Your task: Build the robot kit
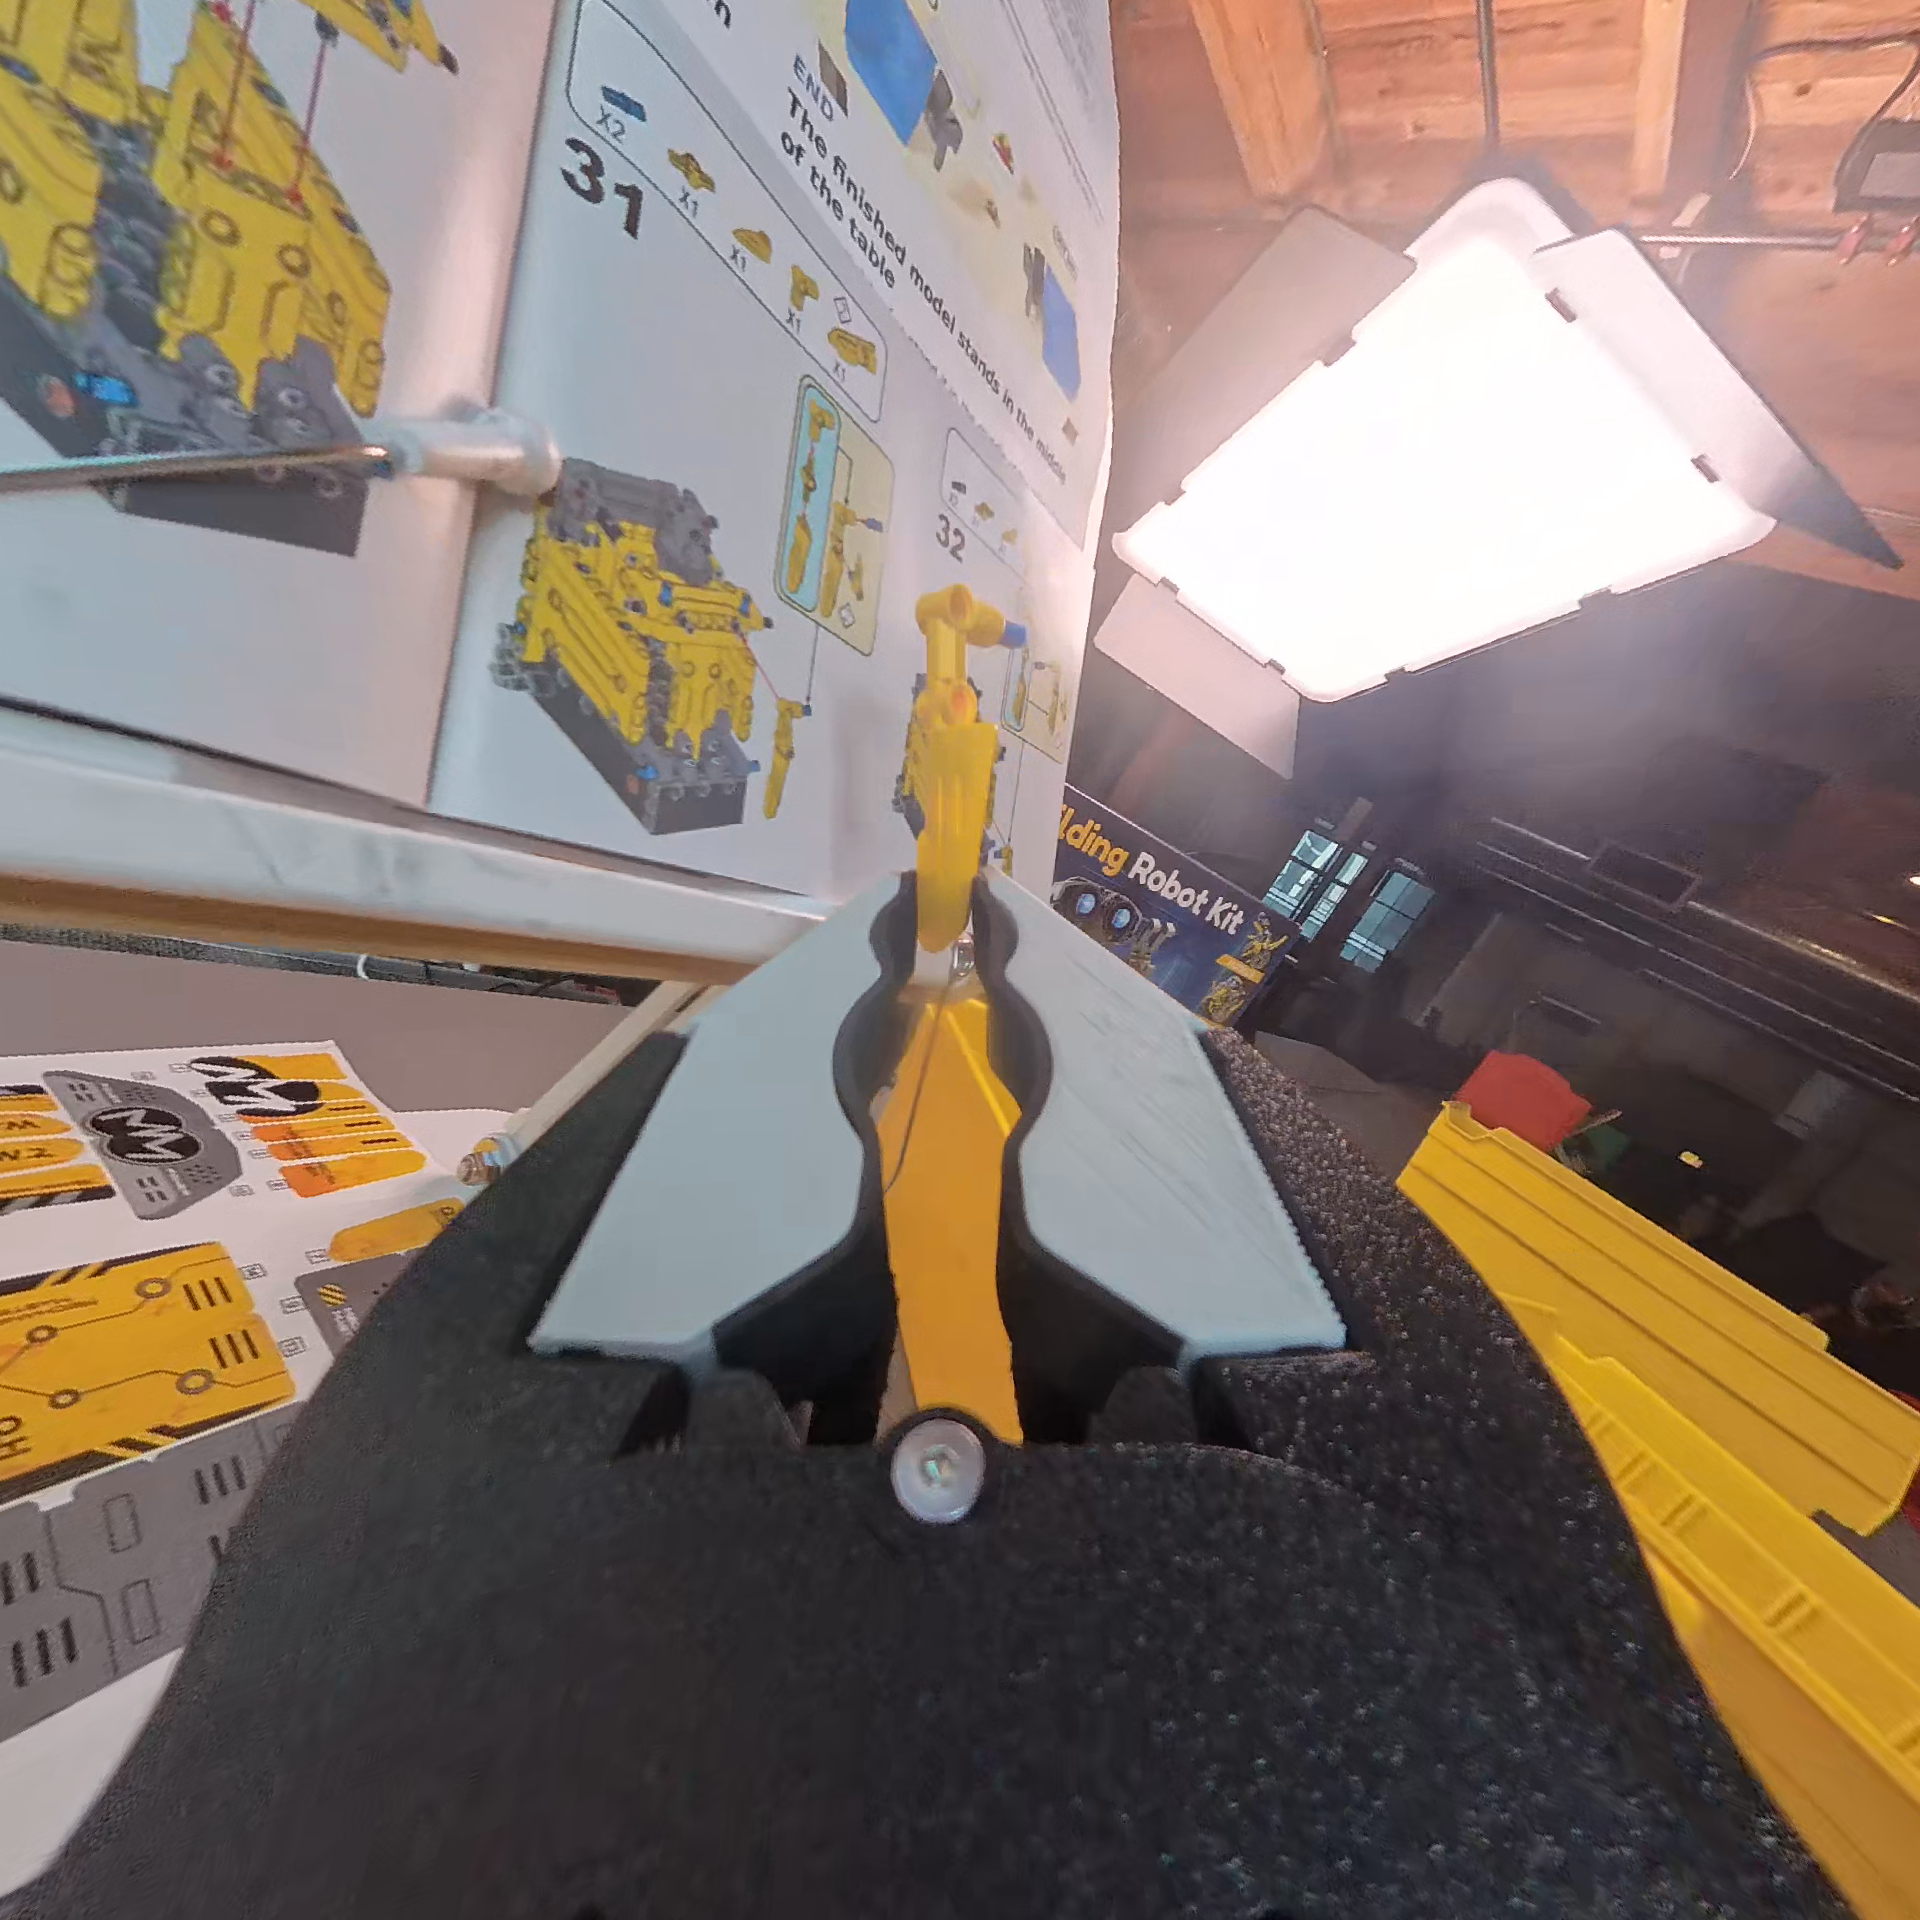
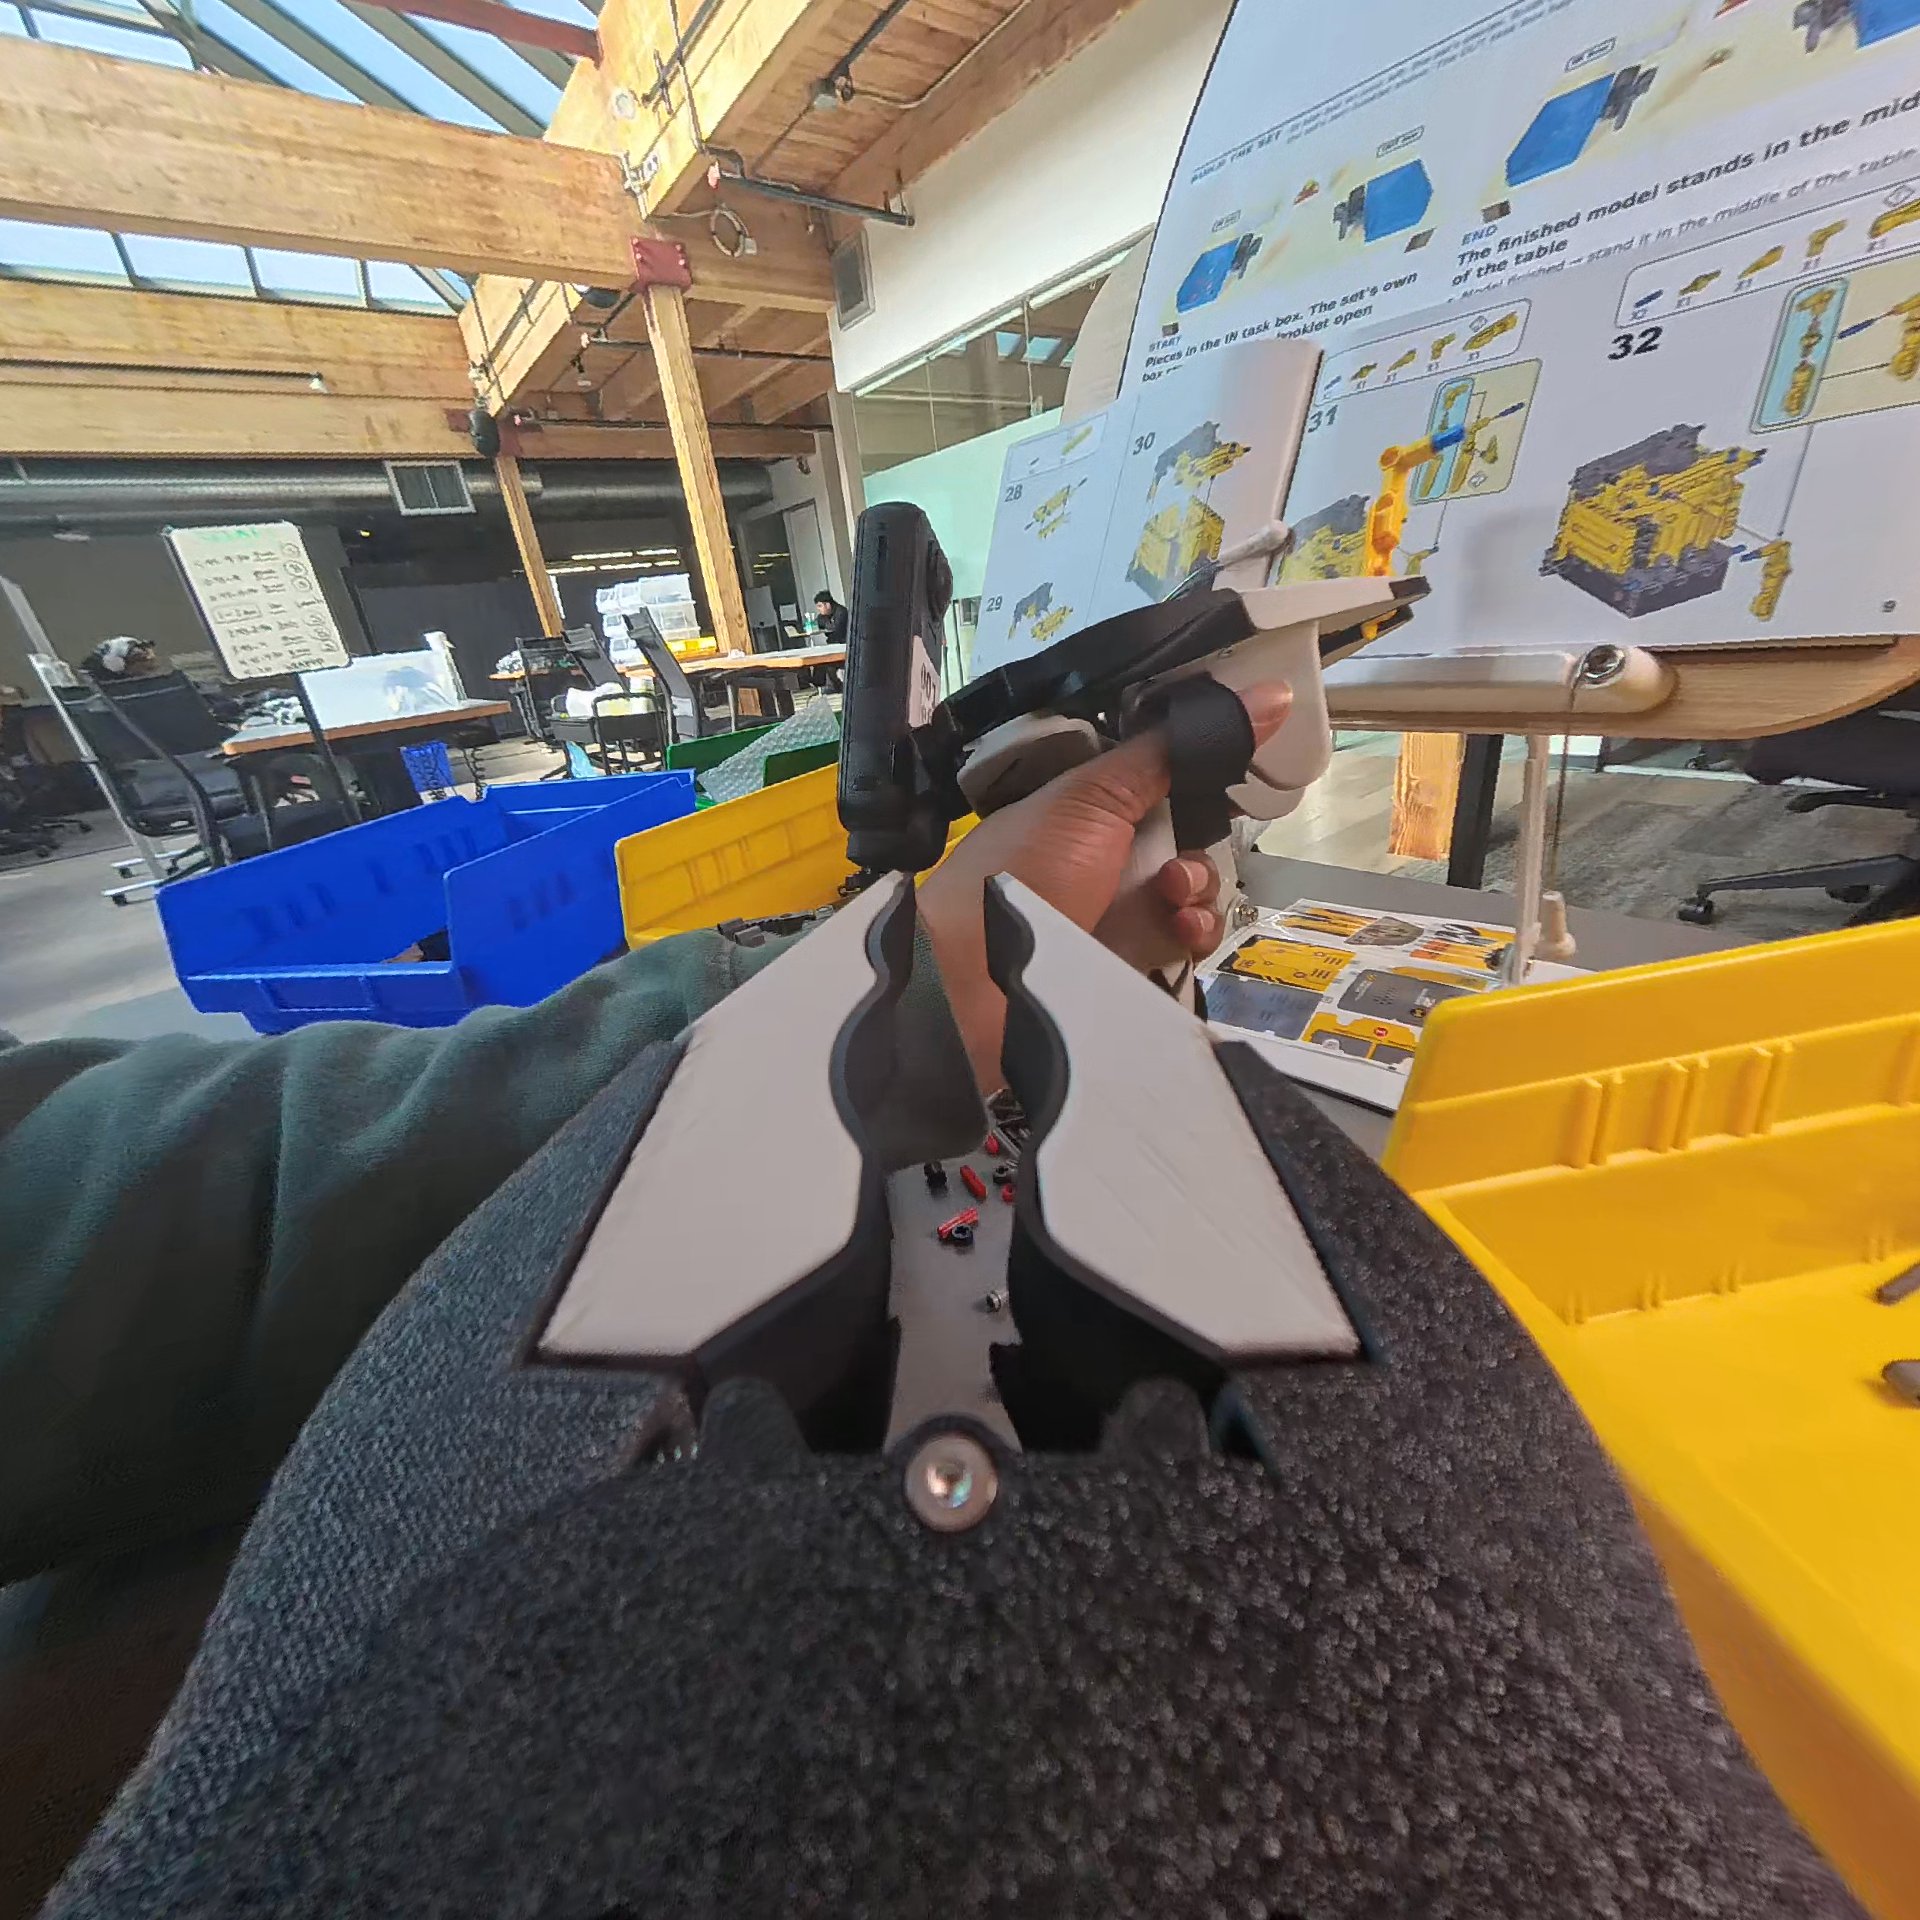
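Observation:
My left gripper (image 1: 943,896) is shut on a long yellow building-piece assembly (image 1: 951,727) that sticks up past the fingertips, close in front of an open instruction booklet (image 1: 675,416) on a stand. In the right wrist view a hand holds this left gripper (image 2: 1403,608) up at the booklet (image 2: 1558,468), with the yellow piece (image 2: 1387,520) and its blue pin showing. My right gripper (image 2: 951,896) is lower and nearer, its jaws a narrow gap apart with nothing between them. Small red and black parts (image 2: 961,1216) lie on the table below it.
A sticker sheet (image 1: 156,1247) lies on the table under the stand (image 2: 1351,987). A yellow bin (image 2: 1662,1143) stands close on the right (image 1: 1662,1403). A blue bin (image 2: 416,894) and another yellow bin (image 2: 727,852) stand at the left. A green sleeve (image 2: 312,1195) crosses at the left. A bright light panel (image 1: 1455,447) hangs above. There is about 20 centimetres between the tips of the two grippers. To the bright light panel (image 1: 1455,447): left tips about 40 centimetres, right tips about 50 centimetres.

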